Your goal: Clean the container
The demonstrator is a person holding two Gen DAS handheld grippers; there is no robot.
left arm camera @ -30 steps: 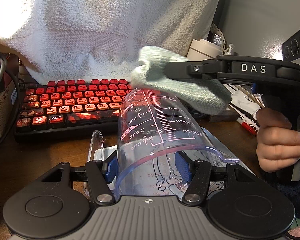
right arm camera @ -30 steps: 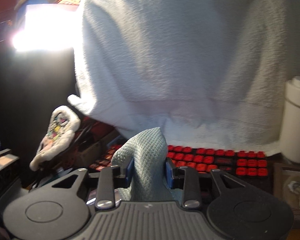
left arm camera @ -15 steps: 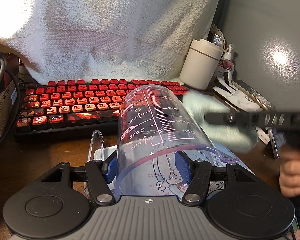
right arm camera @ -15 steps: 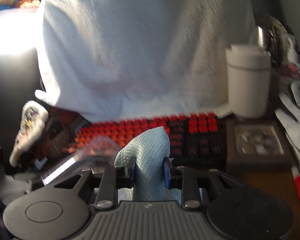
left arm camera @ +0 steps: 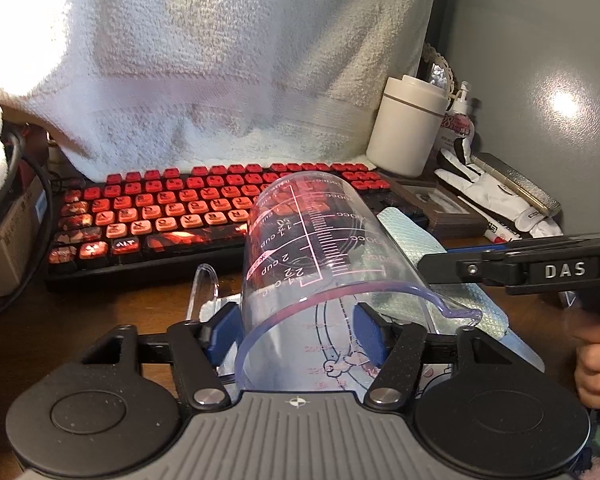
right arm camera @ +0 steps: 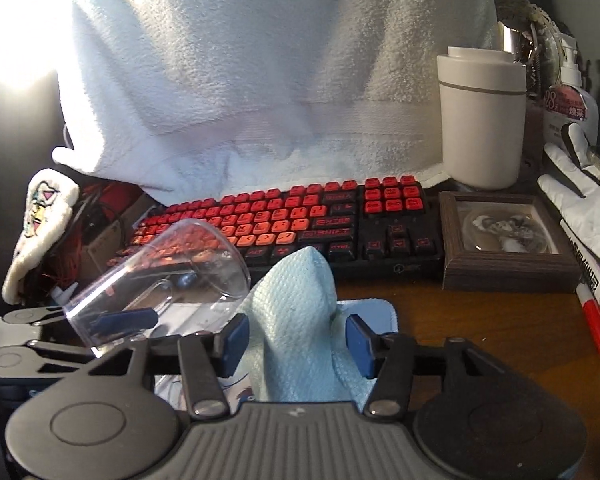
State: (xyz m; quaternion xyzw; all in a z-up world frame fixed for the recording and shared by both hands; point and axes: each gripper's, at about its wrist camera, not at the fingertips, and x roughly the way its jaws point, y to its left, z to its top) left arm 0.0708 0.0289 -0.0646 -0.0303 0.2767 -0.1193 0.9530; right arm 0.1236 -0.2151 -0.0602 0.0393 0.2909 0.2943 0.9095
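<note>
The left gripper [left arm camera: 296, 330] has its jaws pinching the clear measuring cup [left arm camera: 316, 264], tipped on its side above the counter [left arm camera: 100, 304], its pink scale markings reading upside down. Beside it the right gripper [right arm camera: 296, 338] has its jaws spread around a blue cloth [right arm camera: 300, 320], whose lower end is hidden behind the gripper body.

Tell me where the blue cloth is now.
The blue cloth stands between the right claw's open pads, right of the tilted measuring cup, in front of the red keyboard.

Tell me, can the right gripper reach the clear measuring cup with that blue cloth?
Probably yes. The measuring cup, clamped tilted in the left gripper, sits just left of the right gripper with nothing between them. But its jaws look open around the cloth, so it may need regripping first.
</note>
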